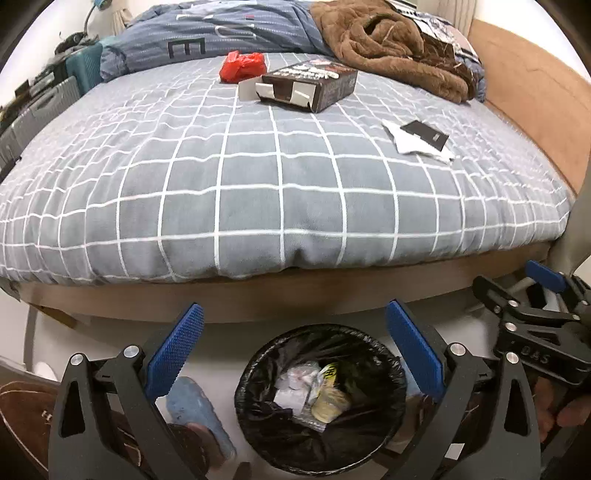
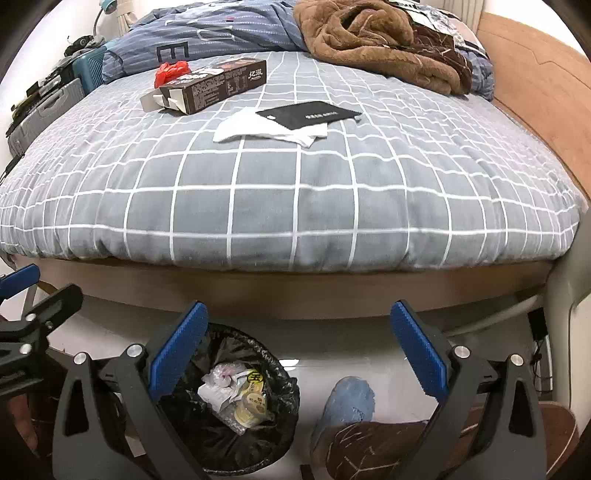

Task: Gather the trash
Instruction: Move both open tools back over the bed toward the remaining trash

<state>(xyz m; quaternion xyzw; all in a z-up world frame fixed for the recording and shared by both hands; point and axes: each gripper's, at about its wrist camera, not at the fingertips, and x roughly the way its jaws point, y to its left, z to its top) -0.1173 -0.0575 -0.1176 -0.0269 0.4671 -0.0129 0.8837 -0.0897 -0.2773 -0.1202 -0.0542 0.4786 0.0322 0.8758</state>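
A round bin with a black liner (image 1: 321,402) (image 2: 236,406) stands on the floor at the foot of the bed, with crumpled wrappers and a small yellow cup inside. My left gripper (image 1: 295,332) hangs open right above it, nothing between its blue pads. My right gripper (image 2: 299,332) is open and empty too, a little right of the bin. On the grey checked bedspread lie a red crumpled bag (image 1: 242,66) (image 2: 171,72), an open dark carton (image 1: 310,86) (image 2: 210,88), and a black card on white paper (image 1: 424,136) (image 2: 291,120).
A brown fleece blanket (image 1: 391,44) and a blue duvet (image 1: 214,33) are heaped at the head of the bed. Suitcases (image 1: 44,103) stand to the left. A blue slipper (image 2: 349,406) and brown-slippered feet are on the floor beside the bin.
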